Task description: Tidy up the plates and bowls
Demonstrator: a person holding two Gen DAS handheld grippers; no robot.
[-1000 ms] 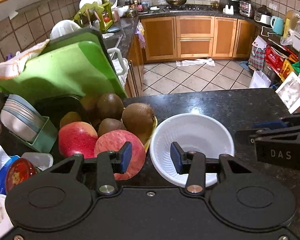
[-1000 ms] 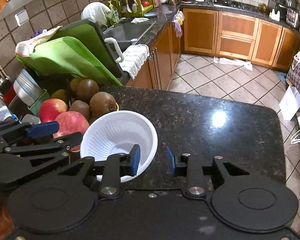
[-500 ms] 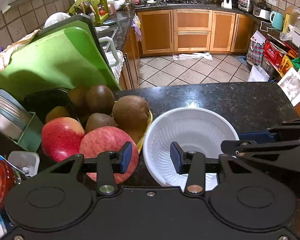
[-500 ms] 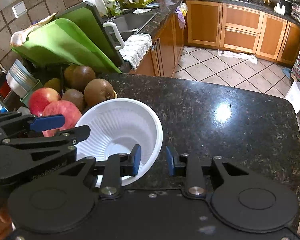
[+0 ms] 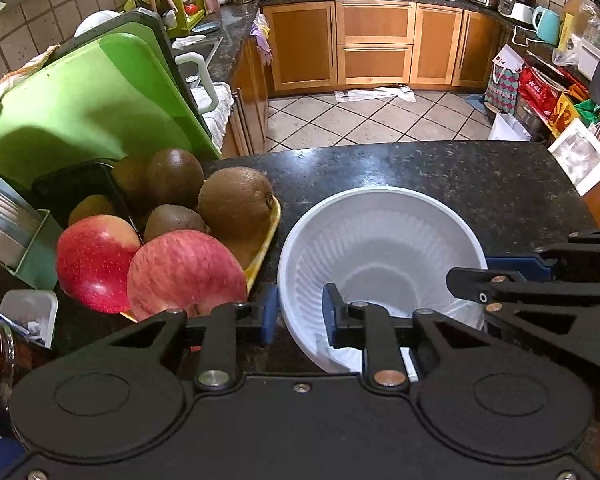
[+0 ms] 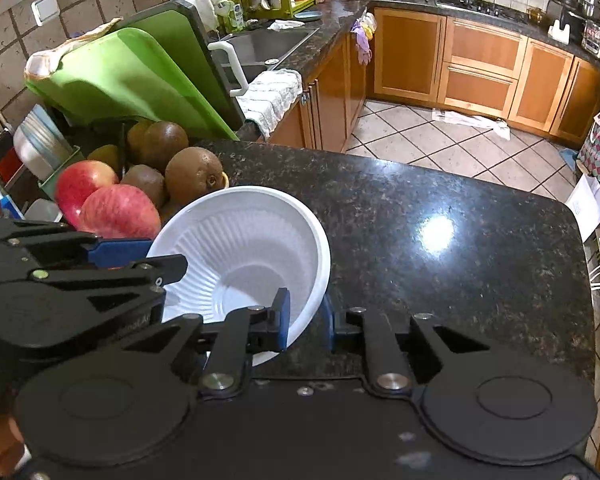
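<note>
A white ribbed disposable bowl (image 5: 380, 248) stands on the dark granite counter (image 5: 420, 168), also in the right wrist view (image 6: 244, 248). My left gripper (image 5: 298, 316) straddles the bowl's near-left rim, one finger outside and one inside, with a gap still showing. My right gripper (image 6: 306, 320) straddles the bowl's near-right rim the same way. Each gripper shows in the other's view: the right one (image 5: 540, 280) and the left one (image 6: 80, 264).
A yellow tray (image 5: 266, 240) of apples and kiwis sits just left of the bowl. Green cutting boards (image 5: 92, 108) lean behind it, with stacked plates (image 5: 0, 220) in a green holder. A sink (image 6: 260, 48) lies beyond. The counter (image 6: 440, 248) extends right to its edge.
Both grippers have moved in on the bowl, and each now has a finger on either side of its rim. The jaws have narrowed slightly.
</note>
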